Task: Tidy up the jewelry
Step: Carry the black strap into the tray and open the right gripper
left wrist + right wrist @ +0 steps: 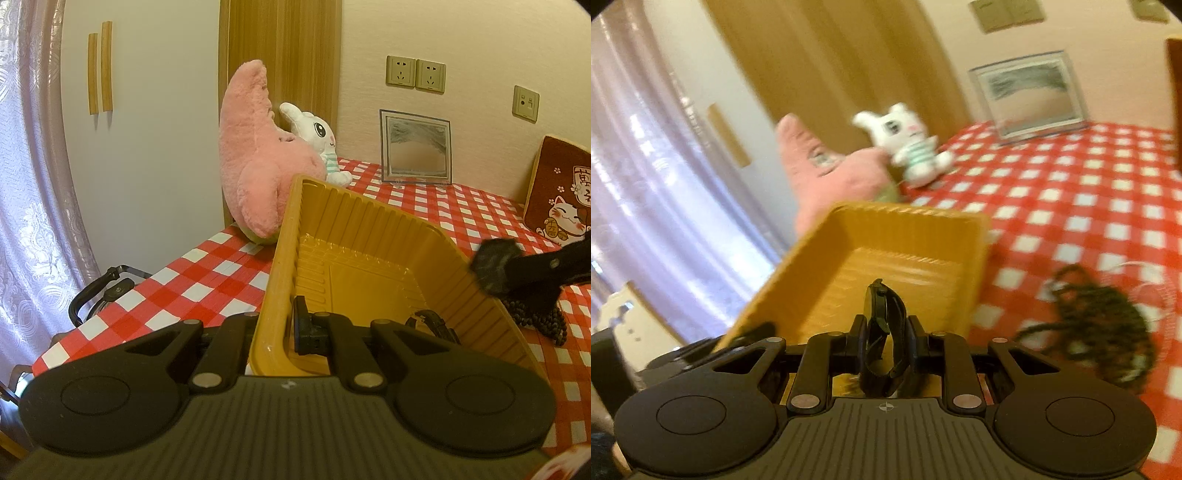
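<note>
Black watch (pixel 884 325) above yellow tray (pixel 916 221)

Your right gripper (pixel 886 328) pinches a black watch (pixel 884 332) tight over the near end of the yellow tray (pixel 908 236). A dark pile of beads (pixel 1100 332) lies on the red checked tablecloth (pixel 1071 206), right of the tray. Everything looks blurry.

- The yellow tray (pixel 369 236), its interior largely open, is blocking the table's near-left edge
- Dark beads (pixel 1100 332) are lying right of it
- Plush toys (pixel 258 158) are crowding behind; checkered cloth (pixel 1089 192) beyond is lying open
</note>
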The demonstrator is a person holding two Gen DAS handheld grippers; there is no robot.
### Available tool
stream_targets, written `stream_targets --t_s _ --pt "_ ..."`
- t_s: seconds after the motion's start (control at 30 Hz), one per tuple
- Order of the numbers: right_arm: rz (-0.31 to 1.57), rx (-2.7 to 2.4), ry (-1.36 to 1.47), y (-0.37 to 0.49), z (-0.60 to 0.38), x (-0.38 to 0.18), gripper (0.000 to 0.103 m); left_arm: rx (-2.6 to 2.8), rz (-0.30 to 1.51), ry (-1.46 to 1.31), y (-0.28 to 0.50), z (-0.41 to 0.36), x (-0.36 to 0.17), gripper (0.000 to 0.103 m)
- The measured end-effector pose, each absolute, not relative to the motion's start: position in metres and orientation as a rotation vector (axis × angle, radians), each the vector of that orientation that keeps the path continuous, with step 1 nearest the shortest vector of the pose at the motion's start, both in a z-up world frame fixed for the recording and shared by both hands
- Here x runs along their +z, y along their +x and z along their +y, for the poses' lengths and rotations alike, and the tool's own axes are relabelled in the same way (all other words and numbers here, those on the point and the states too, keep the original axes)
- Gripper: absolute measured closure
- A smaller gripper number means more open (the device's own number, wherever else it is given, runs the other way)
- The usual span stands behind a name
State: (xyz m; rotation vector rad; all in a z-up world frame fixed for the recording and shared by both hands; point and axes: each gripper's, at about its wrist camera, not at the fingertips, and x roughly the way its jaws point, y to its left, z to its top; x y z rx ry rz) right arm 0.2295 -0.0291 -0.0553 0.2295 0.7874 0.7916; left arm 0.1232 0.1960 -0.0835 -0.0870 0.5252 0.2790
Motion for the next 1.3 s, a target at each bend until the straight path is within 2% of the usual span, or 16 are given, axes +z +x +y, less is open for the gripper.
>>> stream_targets --t_s 0.53,0.6,0.73,0.83,1.3 --pt "0.877 0.904 0.162 0.22 0.055 -0.102 0.08 0.274 0.523 -0.089 0.123 0.195 -0.082 0.097" --pt "0.873 0.91 0.155 0.219 0.058 -0.103 0.077 0.276 0.527 -0.095 0.123 0.196 -0.083 0.097" --pt "0.869 0.917 0.149 0.218 0.057 -0.099 0.059 0.274 0.531 -0.096 0.123 0.197 -0.083 0.097" --pt "0.843 0.923 0.146 0.215 0.047 -0.093 0.051 0.274 0.535 -0.093 0.124 0.198 -0.084 0.097" --pt "0.806 0.752 0.165 0.212 -0.051 -0.074 0.05 0.28 0.538 -0.095 0.126 0.198 -0.085 0.096"
